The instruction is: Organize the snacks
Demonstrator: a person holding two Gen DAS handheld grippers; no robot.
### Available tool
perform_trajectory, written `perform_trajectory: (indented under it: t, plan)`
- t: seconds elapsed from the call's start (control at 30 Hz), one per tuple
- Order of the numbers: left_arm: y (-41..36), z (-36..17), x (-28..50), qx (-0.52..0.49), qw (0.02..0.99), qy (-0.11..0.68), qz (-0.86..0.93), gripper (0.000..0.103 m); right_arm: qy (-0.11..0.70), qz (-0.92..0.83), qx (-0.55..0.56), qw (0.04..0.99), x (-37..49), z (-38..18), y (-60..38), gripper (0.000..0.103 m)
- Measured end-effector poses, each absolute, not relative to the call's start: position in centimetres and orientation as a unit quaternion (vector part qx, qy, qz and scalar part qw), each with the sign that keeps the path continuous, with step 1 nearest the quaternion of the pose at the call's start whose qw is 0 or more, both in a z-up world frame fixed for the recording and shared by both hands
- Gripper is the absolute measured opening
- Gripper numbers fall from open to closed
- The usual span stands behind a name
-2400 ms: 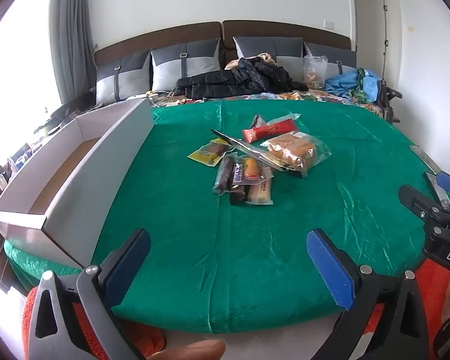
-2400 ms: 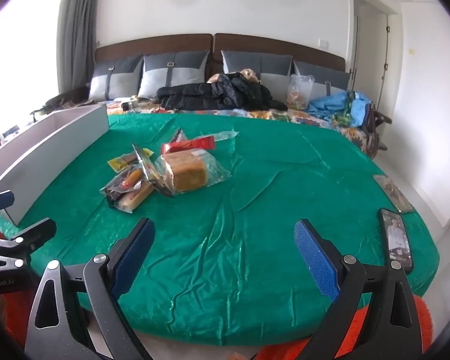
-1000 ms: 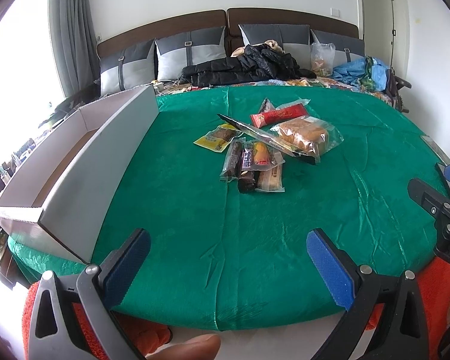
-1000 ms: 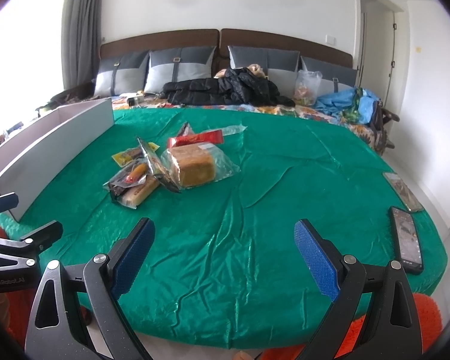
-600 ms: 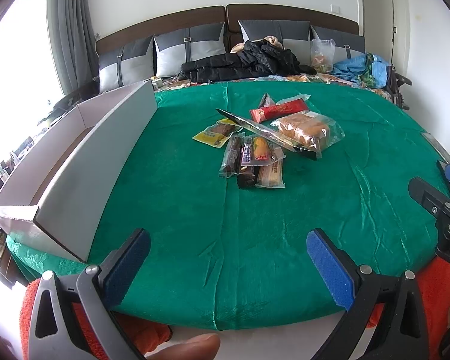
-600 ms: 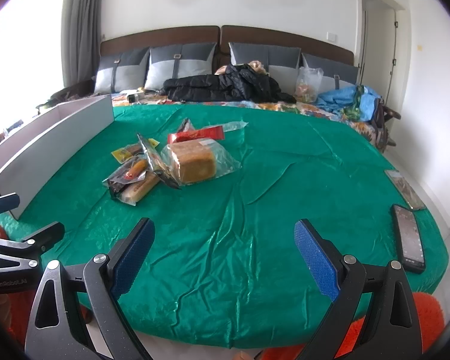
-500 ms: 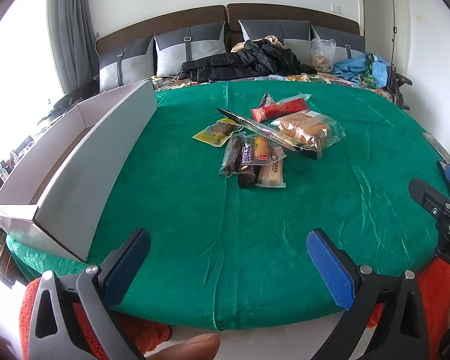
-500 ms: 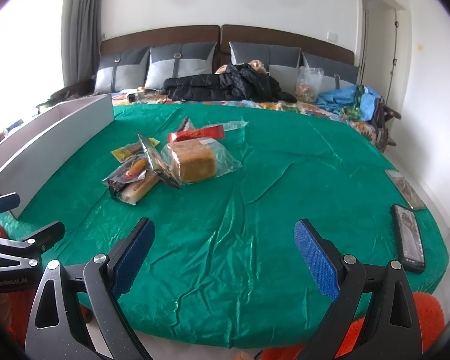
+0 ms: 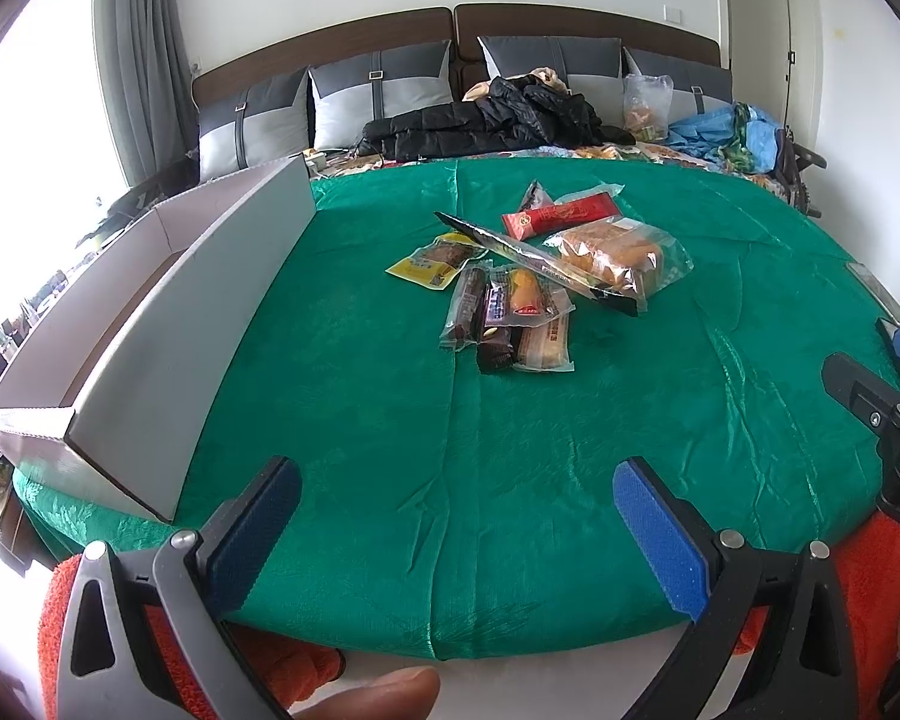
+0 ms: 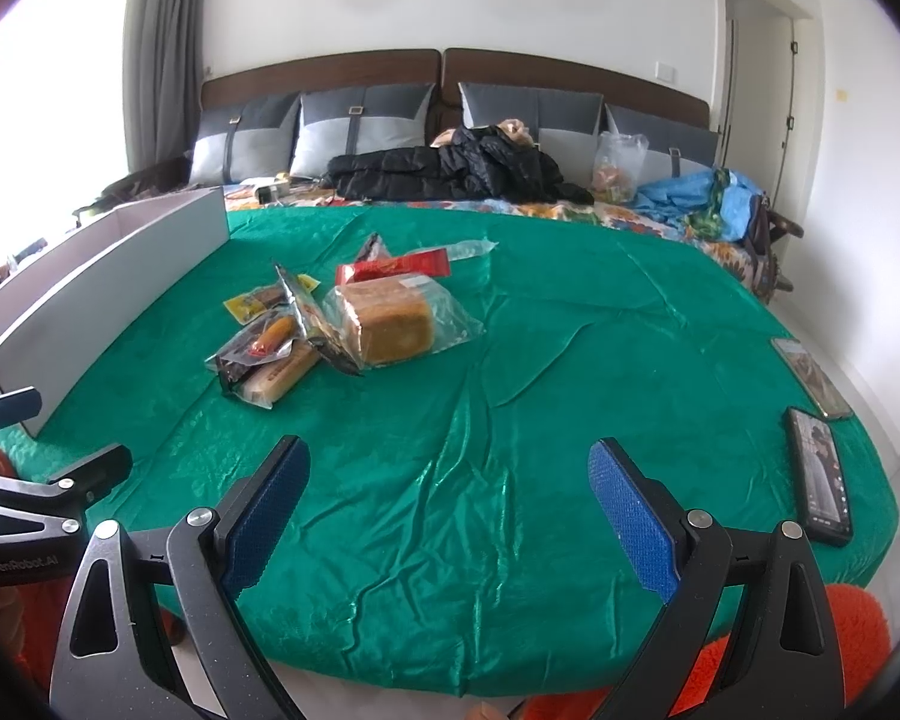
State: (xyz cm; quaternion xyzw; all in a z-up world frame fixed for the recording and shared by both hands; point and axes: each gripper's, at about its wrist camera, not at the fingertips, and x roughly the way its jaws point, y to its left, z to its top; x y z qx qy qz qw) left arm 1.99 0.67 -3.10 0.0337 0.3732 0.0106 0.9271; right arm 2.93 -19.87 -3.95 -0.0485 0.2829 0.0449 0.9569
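A heap of wrapped snacks (image 9: 510, 312) lies in the middle of the green cloth (image 9: 390, 420): a bagged bread loaf (image 9: 615, 252) (image 10: 390, 318), a red bar (image 9: 561, 216), a yellow packet (image 9: 435, 258) and several small bars. A long white box (image 9: 168, 324) (image 10: 102, 276) stands open along the left side. My left gripper (image 9: 456, 516) hangs open above the near edge of the cloth, well short of the snacks. My right gripper (image 10: 447, 498) is open too, over bare cloth to the right of the heap.
Two phones (image 10: 819, 474) lie at the cloth's right edge. Grey pillows (image 9: 378, 96), a black jacket (image 9: 486, 120) and blue clothes (image 9: 720, 132) fill the bed's far end. Orange fleece sleeves (image 9: 870, 570) show under the grippers.
Both views have crept slightly forward and up over the cloth, so the snacks sit a little nearer. Both grippers stay open and hold nothing.
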Motion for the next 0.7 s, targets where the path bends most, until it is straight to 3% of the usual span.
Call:
perform_trajectory:
  t: [0.7]
  plan:
    - [0.59, -3.57, 2.27, 0.033, 0.921, 0.388, 0.014, 0.103, 0.296, 0.045, -0.043, 0.953, 3.26, -4.48, -20.07, 0.096]
